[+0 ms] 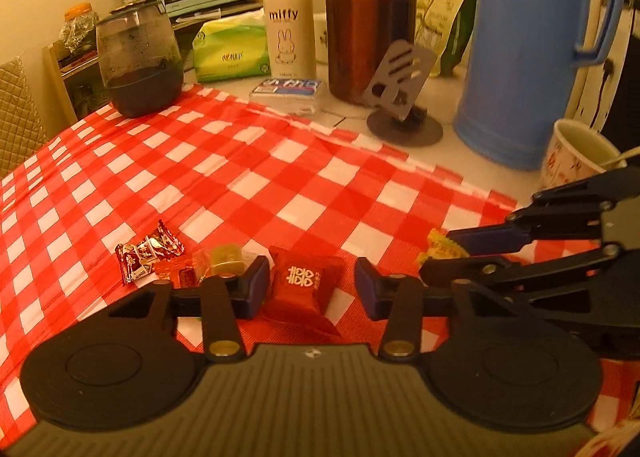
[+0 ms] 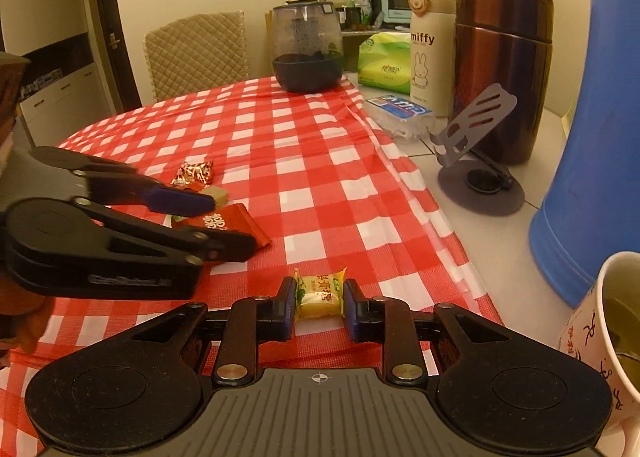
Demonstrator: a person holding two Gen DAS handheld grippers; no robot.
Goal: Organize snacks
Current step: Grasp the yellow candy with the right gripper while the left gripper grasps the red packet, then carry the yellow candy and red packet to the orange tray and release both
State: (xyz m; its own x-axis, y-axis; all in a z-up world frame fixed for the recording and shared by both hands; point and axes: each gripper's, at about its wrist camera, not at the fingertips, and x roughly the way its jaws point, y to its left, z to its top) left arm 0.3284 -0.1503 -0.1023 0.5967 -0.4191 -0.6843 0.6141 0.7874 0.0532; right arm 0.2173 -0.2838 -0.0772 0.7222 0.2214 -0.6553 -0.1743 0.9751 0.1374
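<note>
Left gripper [image 1: 312, 285] low over the red-checked cloth [image 1: 248, 177] on the bench, jaws apart either side of the red candy packet [image 1: 306, 283], not closed on it; dark red wrapped candy [image 1: 148, 251], orange candy [image 1: 174, 271] and yellowish cube sweet [image 1: 226, 259] lie clustered just left of it; right gripper [image 2: 319, 303] has jaws against both sides of the yellow candy [image 2: 320, 297], which lies on the cloth near the bench edge; paper cup [image 2: 608, 337] at far right.
</note>
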